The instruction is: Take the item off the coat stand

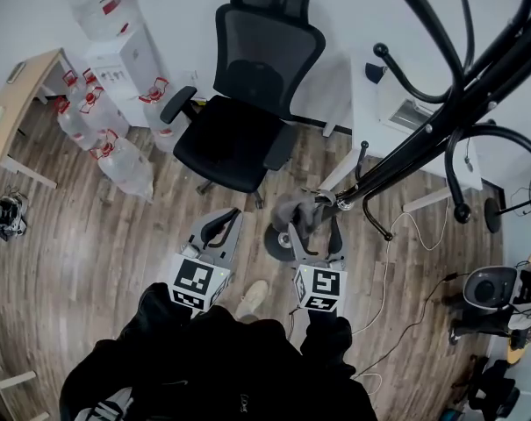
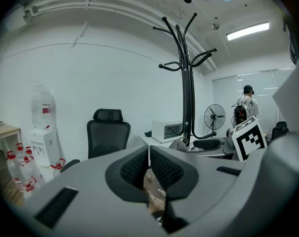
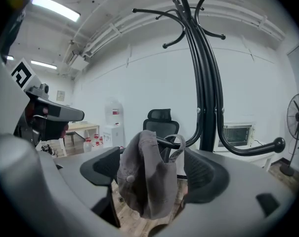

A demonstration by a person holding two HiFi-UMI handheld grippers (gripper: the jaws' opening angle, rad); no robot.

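Our right gripper (image 1: pixel 314 231) holds its fingers open either side of the grey cap (image 3: pixel 148 181), which hangs on the coat stand's (image 3: pixel 208 83) low hook (image 3: pixel 165 142). Our left gripper (image 1: pixel 221 223) has its fingers closed on nothing. 1 office chair (image 1: pixel 247 103) stands behind.

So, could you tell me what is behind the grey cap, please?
A black hook of the coat stand, and farther back an office chair; the cap covers the hook's tip.

A grey cap (image 3: pixel 148 179) hangs limp from a low arm of the black coat stand (image 3: pixel 208 93), caught by the strap loop at its back. Its soft crown sags downward, creased, with a small button showing on the cloth. The stand rises as a bundle of black tubes, and its curved arms spread out high and low, ending in ball tips.
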